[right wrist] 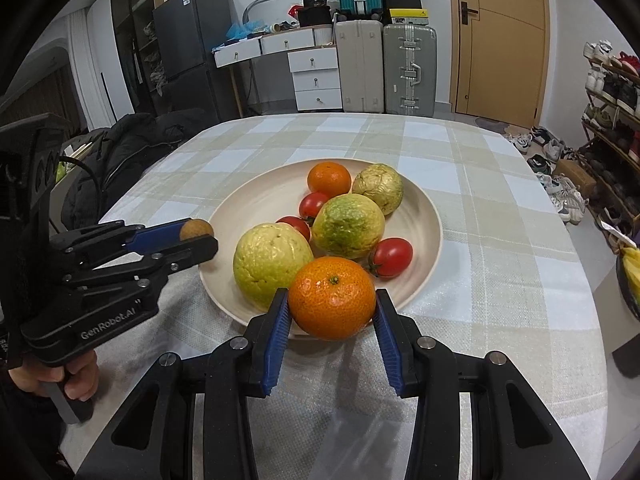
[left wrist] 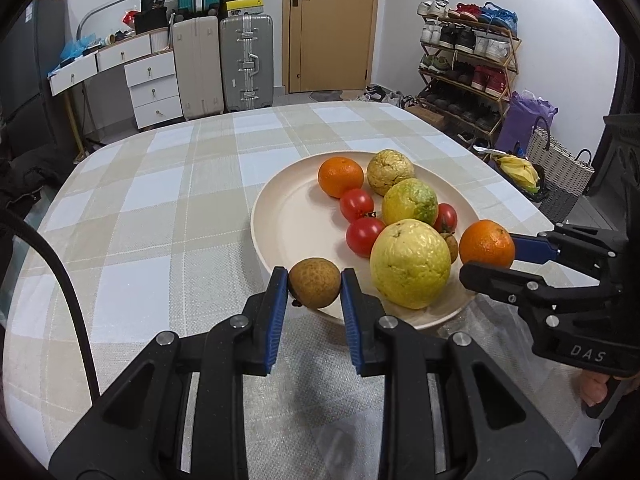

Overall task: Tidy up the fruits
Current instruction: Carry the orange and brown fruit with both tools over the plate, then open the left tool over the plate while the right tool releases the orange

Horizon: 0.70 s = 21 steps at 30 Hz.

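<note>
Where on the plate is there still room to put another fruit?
The plate's left side is bare, from its far-left rim to the tomatoes. The right half is crowded with guavas, tomatoes and an orange. Around the plate, the checked tablecloth is bare on the left and far side.

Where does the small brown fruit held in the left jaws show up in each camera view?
Left wrist view: small brown fruit sits at lower centre, clamped in the left gripper at the plate's near rim.
Right wrist view: it peeks out at the left edge, beside the plate.
Shared landmark: the big yellow fruit on the plate.
</note>
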Each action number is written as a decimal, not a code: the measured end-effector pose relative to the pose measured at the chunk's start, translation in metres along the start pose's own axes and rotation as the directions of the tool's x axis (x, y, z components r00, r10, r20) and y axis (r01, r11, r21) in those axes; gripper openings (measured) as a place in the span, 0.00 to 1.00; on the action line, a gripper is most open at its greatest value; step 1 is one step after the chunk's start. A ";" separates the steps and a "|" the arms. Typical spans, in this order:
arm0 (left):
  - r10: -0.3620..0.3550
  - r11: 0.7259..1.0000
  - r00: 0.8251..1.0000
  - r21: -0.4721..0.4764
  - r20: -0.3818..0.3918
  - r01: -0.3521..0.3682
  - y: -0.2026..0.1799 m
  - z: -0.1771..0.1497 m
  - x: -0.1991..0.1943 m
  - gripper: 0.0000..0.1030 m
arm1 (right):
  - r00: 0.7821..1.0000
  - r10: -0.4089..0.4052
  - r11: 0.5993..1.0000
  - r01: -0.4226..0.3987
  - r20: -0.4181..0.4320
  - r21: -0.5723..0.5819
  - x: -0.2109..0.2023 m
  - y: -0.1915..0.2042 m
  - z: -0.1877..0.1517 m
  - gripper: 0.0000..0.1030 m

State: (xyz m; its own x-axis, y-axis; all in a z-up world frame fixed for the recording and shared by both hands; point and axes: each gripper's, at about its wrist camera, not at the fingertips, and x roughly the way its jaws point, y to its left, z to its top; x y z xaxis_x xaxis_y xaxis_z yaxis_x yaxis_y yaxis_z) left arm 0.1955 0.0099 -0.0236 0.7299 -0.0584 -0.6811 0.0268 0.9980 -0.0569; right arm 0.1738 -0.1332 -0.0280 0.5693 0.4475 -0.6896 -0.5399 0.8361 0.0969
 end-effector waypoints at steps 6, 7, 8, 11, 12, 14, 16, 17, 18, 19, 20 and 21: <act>0.013 1.000 1.000 0.015 -0.007 -0.012 -0.002 0.004 0.010 0.23 | 1.000 -0.004 1.000 0.004 -0.013 -0.019 0.007 0.005 0.003 0.41; 0.015 1.000 1.000 0.018 -0.007 -0.015 -0.002 0.004 0.011 0.23 | 1.000 -0.003 1.000 0.003 -0.014 -0.020 0.008 0.006 0.004 0.41; 0.018 1.000 1.000 0.021 -0.007 -0.017 -0.002 0.005 0.012 0.23 | 1.000 -0.005 1.000 0.004 -0.016 -0.020 0.008 0.006 0.004 0.41; 0.025 0.999 1.000 0.033 -0.008 -0.025 -0.005 0.006 0.014 0.23 | 1.000 -0.010 1.000 0.009 -0.021 -0.027 0.012 0.006 0.006 0.41; 0.026 0.999 1.000 0.035 -0.008 -0.026 -0.005 0.006 0.014 0.23 | 1.000 -0.012 0.999 0.011 -0.021 -0.031 0.013 0.007 0.006 0.41; 0.023 0.999 1.000 0.041 -0.014 -0.023 -0.006 0.007 0.016 0.23 | 1.000 -0.015 0.999 0.014 -0.022 -0.036 0.014 0.009 0.006 0.41; 0.026 0.999 1.000 0.042 -0.016 -0.025 -0.006 0.007 0.017 0.23 | 1.000 -0.017 0.999 0.016 -0.021 -0.035 0.015 0.009 0.006 0.41; 0.025 0.999 1.000 0.042 -0.016 -0.024 -0.006 0.007 0.016 0.23 | 1.000 -0.013 0.999 0.013 -0.022 -0.032 0.015 0.008 0.006 0.41; 0.025 0.999 1.000 0.042 -0.015 -0.025 -0.006 0.007 0.016 0.23 | 1.000 -0.011 0.999 0.011 -0.022 -0.033 0.015 0.008 0.006 0.41; 0.026 0.999 1.000 0.043 -0.015 -0.025 -0.006 0.007 0.017 0.23 | 1.000 -0.011 0.999 0.010 -0.022 -0.035 0.015 0.008 0.006 0.41; 0.027 0.999 1.000 0.044 -0.015 -0.027 -0.006 0.007 0.017 0.23 | 1.000 -0.011 0.999 0.010 -0.022 -0.037 0.016 0.007 0.007 0.41; 0.030 0.999 0.999 0.046 -0.015 -0.029 -0.007 0.007 0.017 0.23 | 1.000 -0.013 0.999 0.012 -0.022 -0.039 0.016 0.008 0.007 0.41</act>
State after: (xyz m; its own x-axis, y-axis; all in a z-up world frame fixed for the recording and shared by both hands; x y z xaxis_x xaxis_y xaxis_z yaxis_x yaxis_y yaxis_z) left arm 0.2128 0.0025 -0.0298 0.7199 -0.0291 -0.6935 0.0368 0.9993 -0.0038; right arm 0.1830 -0.1176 -0.0336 0.5626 0.4299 -0.7062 -0.5570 0.8283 0.0604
